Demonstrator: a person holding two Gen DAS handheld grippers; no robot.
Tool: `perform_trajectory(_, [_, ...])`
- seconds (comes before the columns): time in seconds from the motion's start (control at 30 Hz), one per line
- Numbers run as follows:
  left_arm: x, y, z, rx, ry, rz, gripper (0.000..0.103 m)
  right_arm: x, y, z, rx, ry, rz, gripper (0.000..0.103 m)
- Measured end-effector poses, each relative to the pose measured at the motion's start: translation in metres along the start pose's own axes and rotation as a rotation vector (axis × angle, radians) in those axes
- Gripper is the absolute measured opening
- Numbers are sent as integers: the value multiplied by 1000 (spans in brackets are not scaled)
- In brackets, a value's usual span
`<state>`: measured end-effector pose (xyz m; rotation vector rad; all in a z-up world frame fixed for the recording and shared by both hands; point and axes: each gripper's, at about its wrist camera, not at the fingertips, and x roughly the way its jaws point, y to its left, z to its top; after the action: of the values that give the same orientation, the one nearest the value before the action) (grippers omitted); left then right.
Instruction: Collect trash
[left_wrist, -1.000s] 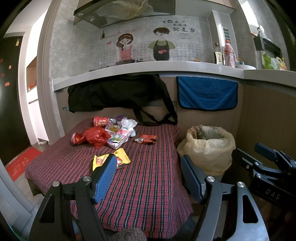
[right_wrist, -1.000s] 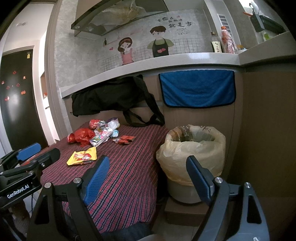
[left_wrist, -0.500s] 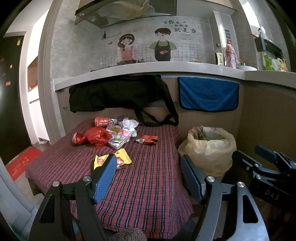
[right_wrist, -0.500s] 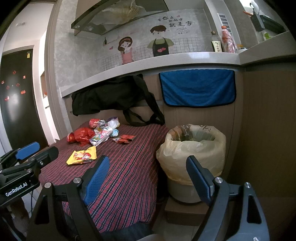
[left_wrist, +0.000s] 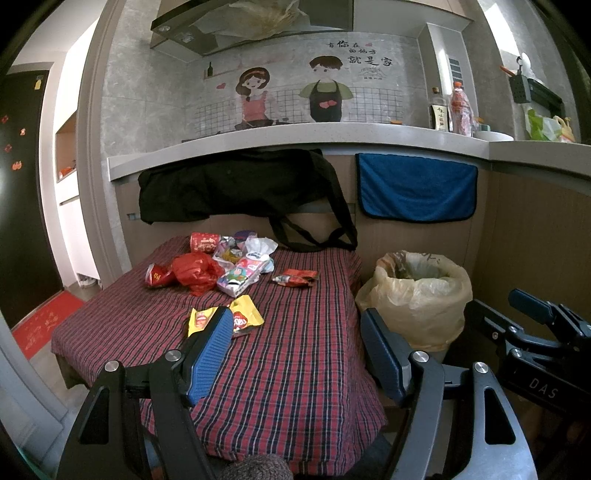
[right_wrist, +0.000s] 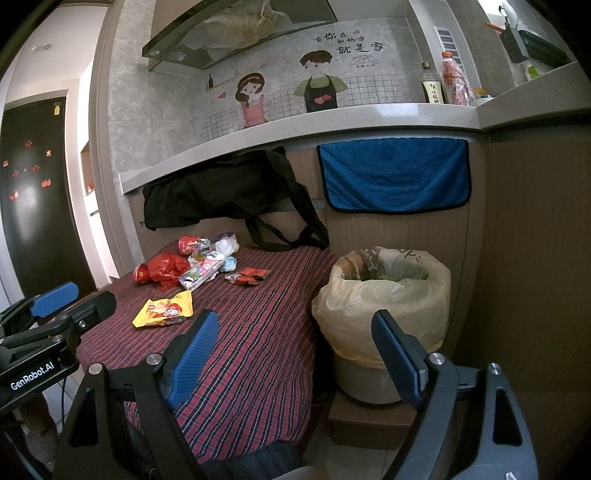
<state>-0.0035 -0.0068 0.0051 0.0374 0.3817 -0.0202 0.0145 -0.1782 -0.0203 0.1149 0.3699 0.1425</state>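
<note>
Trash lies on a red plaid table (left_wrist: 288, 362): a yellow snack bag (left_wrist: 245, 317) nearest, a red plastic bag (left_wrist: 192, 271), a red wrapper (left_wrist: 295, 277), a pale packet pile (left_wrist: 243, 266) and a red can (left_wrist: 205, 242) at the back. A bin with a yellowish liner (left_wrist: 417, 295) stands right of the table. My left gripper (left_wrist: 295, 347) is open and empty above the table's near part. My right gripper (right_wrist: 295, 343) is open and empty, in front of the table corner and the bin (right_wrist: 384, 295). The yellow bag (right_wrist: 164, 308) lies left of it.
A black bag (left_wrist: 236, 184) and a blue towel (left_wrist: 415, 192) hang from the counter behind the table. Bottles (left_wrist: 460, 109) stand on the counter. A wooden wall panel (right_wrist: 535, 258) is on the right. A dark door (right_wrist: 33, 192) is at left.
Both grippers stay open; the views have shifted only slightly, the left one drifting a little back and up.
</note>
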Motion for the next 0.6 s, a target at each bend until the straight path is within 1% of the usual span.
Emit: perform_trajectory(0.6, [1,2,-1,-2,0,-1,71,1,0,0,0,1,0,83])
